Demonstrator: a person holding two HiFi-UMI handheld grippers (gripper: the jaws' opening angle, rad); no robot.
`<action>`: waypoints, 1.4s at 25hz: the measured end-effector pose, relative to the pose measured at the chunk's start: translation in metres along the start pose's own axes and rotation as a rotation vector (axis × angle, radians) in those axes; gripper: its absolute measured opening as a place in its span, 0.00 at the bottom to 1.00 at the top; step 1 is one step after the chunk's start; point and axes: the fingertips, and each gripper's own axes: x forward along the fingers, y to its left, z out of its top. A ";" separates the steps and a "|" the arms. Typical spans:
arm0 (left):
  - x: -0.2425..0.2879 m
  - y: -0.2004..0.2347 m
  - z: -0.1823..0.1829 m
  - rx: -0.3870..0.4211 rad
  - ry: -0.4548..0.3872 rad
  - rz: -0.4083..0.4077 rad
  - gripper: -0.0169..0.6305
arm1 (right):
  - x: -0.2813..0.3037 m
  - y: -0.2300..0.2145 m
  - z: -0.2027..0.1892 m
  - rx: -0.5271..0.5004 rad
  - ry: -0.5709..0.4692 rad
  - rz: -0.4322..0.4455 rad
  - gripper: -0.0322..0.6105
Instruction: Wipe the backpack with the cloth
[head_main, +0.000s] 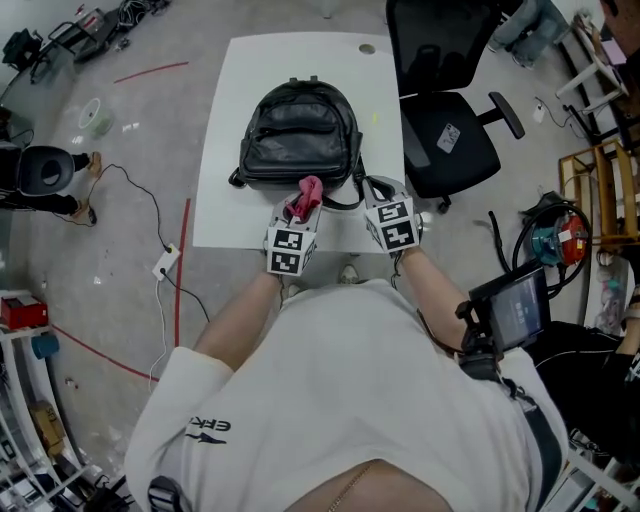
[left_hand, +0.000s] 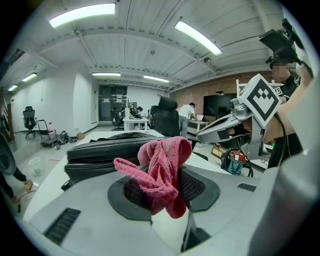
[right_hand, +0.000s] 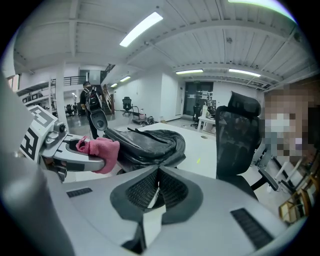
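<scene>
the left gripper (left_hand: 161, 186) pinched a crumpled pink terry cloth (left_hand: 163, 159) by the black leather backpack's (head_main: 300, 130) near edge, ready for wiping. the right gripper (right_hand: 158, 188), closed and seemingly empty, hovered beside it.

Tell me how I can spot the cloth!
Find the white table with the black backpack lying on it. At the backpack's near edge, the left gripper pinches the cloth. It is the only pink, fluffy thing there.
</scene>
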 end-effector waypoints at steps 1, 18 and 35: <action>-0.007 0.012 -0.003 -0.014 -0.004 0.028 0.24 | 0.003 0.003 0.002 -0.004 -0.002 0.006 0.05; -0.042 0.122 -0.054 -0.168 0.067 0.339 0.24 | 0.008 0.004 0.011 -0.015 0.003 -0.003 0.05; 0.009 0.015 -0.036 -0.014 0.084 0.062 0.24 | -0.016 -0.020 -0.011 0.009 0.023 -0.057 0.05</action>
